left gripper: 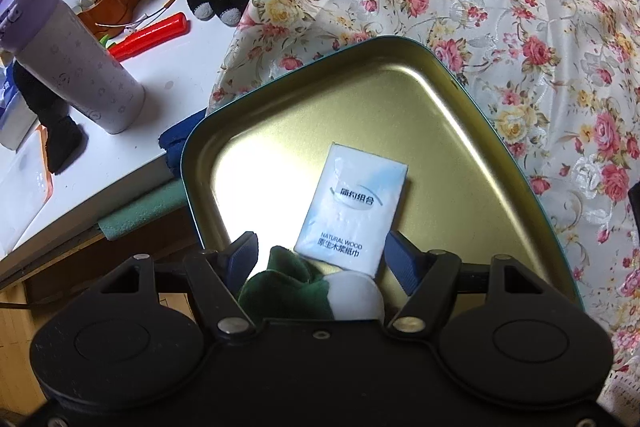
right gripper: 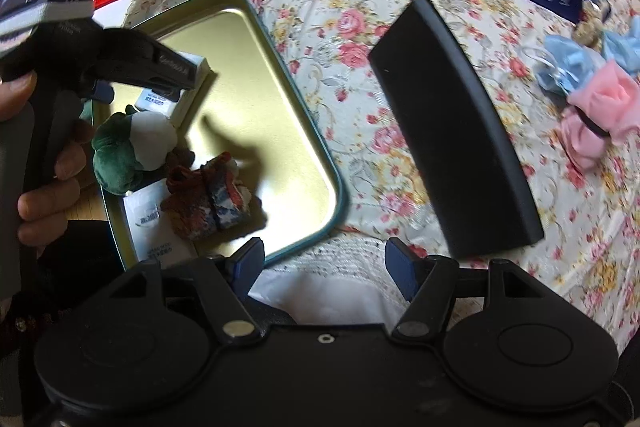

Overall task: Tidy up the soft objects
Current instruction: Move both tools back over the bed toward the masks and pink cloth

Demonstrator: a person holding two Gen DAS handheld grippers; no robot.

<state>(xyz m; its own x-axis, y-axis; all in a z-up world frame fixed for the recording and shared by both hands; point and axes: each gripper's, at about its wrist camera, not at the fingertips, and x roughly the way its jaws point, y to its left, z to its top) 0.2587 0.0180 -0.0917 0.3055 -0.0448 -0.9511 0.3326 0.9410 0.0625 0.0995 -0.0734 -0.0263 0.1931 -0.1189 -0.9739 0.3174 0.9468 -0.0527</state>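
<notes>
Left hand-held gripper [left gripper: 320, 255] hangs released over the plush toy [left gripper: 288, 283] in the tin [left gripper: 400, 45].
Right hand-held gripper [right gripper: 324, 259], jaws apart, straddles white fabric [right gripper: 320, 291]; dragging it could tip the overhanging tin off the bed's edge.

The left gripper [left gripper: 322, 259] points steeply down over the near part of the tin [left gripper: 400, 67], close to its near-left rim. Its two blue-padded fingers [left gripper: 244, 255] stand partly apart, with a green and white plush toy [left gripper: 304, 291] lying between them; whether the pads press on it cannot be told. In the right wrist view, a hand [right gripper: 48, 163] wraps the left gripper's grey handle, fingers curled around it. The right gripper [right gripper: 324, 263] also points steeply down, just off the tin's near rim. Its blue-padded fingers [right gripper: 402, 267] stand partly apart, pressing on nothing.
</notes>
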